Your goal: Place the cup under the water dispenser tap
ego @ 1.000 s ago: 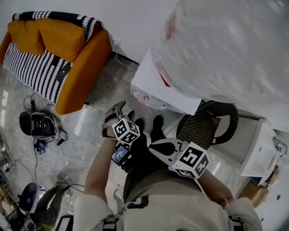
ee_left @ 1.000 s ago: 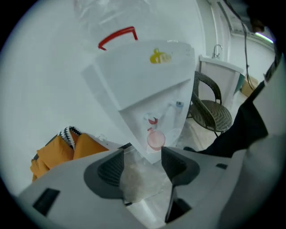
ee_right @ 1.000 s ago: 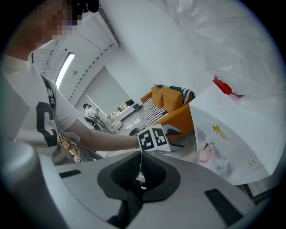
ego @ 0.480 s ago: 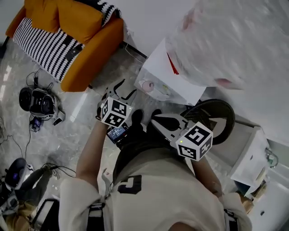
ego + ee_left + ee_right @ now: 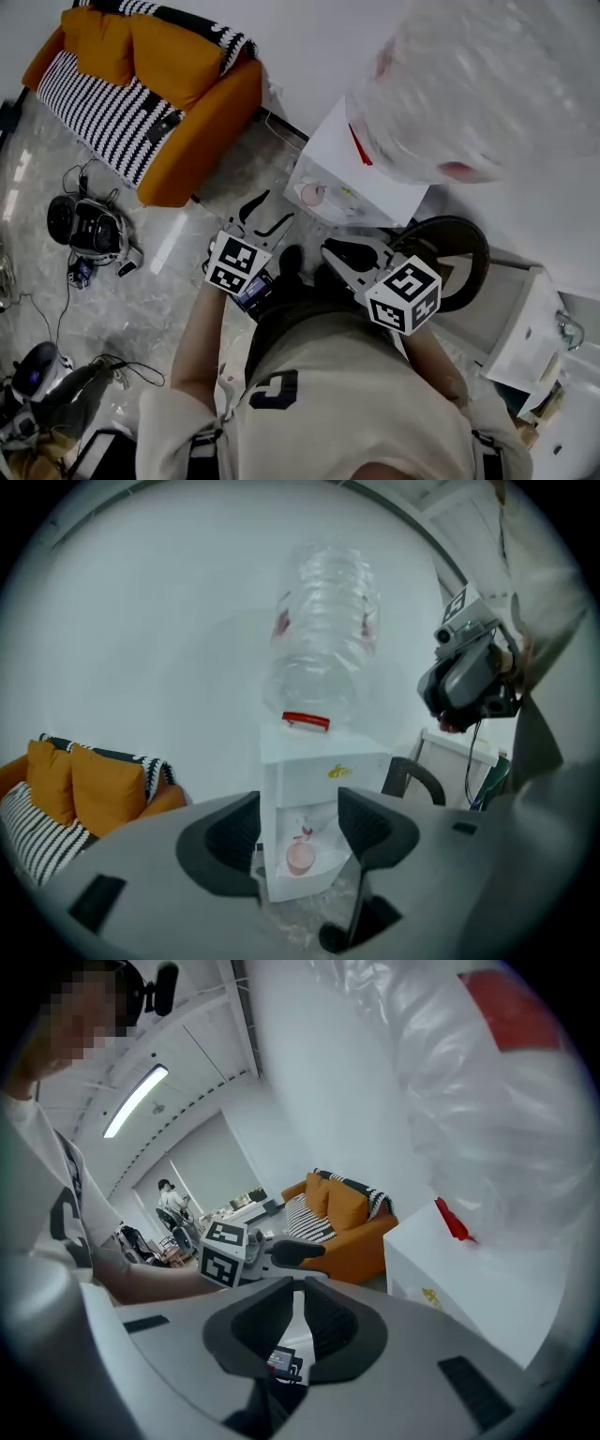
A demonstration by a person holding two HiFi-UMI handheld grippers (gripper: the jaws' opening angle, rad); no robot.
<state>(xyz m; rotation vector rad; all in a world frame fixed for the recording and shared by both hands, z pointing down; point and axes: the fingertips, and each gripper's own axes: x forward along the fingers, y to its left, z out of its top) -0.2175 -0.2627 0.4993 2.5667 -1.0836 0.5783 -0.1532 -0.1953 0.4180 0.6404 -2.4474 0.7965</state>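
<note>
Pink cup (image 5: 300, 857) sits in the water dispenser (image 5: 323, 761) alcove, under the tap. Probably light, thin-walled, crushable, so grip mid-wall, gently. Left claw (image 5: 298, 810) spread, empty; right claw (image 5: 302, 1302) nearly pressed together, empty.

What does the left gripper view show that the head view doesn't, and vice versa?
Left gripper view only: the front of the dispenser, with its yellow logo and the red tap right above the pink cup; also the head-worn camera. Head view only: the right hand-held gripper, the person's shirt, black gear with cables on the floor. Both: dispenser, cup, water bottle, orange sofa, black chair, and the left hand-held gripper, jaws apart and empty.
</note>
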